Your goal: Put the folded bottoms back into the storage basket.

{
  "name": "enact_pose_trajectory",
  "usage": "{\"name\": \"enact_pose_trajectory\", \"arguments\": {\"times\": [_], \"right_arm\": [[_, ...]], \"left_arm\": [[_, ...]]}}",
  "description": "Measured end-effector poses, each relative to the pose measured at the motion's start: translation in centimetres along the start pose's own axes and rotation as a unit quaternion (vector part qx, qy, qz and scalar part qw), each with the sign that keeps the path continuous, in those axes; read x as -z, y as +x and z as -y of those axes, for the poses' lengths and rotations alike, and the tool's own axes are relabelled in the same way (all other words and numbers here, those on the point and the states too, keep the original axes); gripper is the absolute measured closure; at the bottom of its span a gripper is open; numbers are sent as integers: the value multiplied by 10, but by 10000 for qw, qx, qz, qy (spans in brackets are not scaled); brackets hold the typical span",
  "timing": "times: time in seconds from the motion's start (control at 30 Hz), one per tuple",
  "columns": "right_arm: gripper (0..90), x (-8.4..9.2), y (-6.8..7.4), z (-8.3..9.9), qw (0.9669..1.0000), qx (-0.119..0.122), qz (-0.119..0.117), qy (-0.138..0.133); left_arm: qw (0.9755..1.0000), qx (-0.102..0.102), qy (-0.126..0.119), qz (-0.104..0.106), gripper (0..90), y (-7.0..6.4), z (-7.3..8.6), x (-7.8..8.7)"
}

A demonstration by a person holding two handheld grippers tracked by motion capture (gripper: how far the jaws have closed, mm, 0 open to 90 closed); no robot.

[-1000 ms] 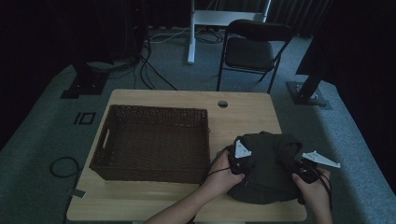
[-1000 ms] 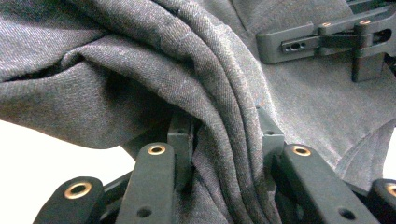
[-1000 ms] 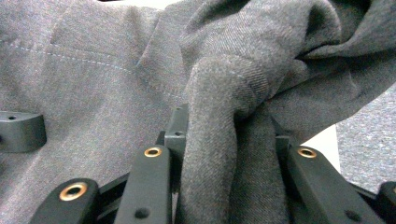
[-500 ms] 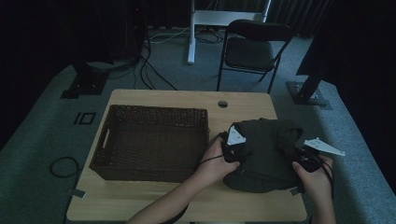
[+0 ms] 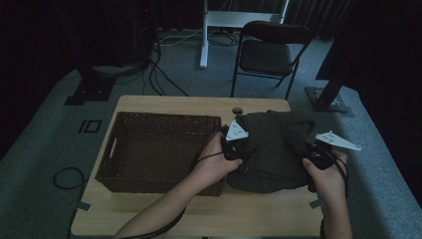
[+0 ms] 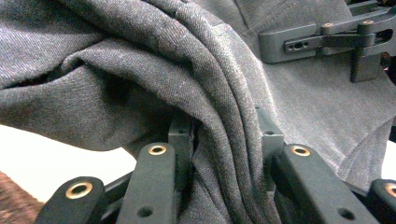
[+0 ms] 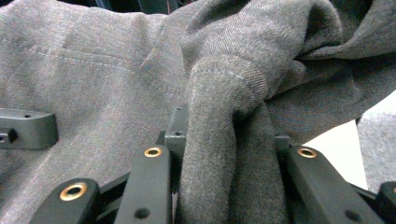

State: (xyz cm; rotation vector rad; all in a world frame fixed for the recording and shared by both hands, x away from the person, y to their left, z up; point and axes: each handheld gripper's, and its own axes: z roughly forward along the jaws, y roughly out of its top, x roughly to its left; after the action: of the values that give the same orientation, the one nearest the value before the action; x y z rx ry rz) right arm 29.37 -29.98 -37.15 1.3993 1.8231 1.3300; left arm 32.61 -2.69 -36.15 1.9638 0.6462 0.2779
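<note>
Holding the dark cloth (image 5: 273,149) near the table's (image 5: 164,209) right edge, left gripper (image 5: 234,149) and right gripper (image 5: 318,157) both pinch its folds tight.

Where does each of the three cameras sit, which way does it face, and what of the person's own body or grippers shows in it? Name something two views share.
High view: above the person's side, facing forward and down on the table, basket and cloth; forearms, hands, left gripper and right gripper show.
Left gripper view: on the left gripper, facing along its jaws, shut on folds of cloth.
Right gripper view: on the right gripper, its jaws shut on a bunched fold.
Shared: the grey cloth shows in all three.
</note>
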Motion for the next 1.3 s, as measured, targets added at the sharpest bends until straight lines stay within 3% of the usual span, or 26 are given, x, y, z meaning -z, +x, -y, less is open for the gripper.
{"name": "enact_pose_trajectory", "arguments": {"times": [0.17,0.57,0.97,1.3], "right_arm": [[649,-8,15,-14,9999,84,-65,-14],[649,-36,50,-34,9993,128,-343,-23],[648,-64,85,-41,9977,236,-640,-48],[648,-89,117,-46,9961,312,-828,-1]], "left_arm": [[10000,-31,6,-89,689,12,-3,15],[9996,140,-20,-261,689,45,0,51],[9987,209,-80,-454,689,73,14,89],[9973,222,12,-696,688,92,25,118]]}}
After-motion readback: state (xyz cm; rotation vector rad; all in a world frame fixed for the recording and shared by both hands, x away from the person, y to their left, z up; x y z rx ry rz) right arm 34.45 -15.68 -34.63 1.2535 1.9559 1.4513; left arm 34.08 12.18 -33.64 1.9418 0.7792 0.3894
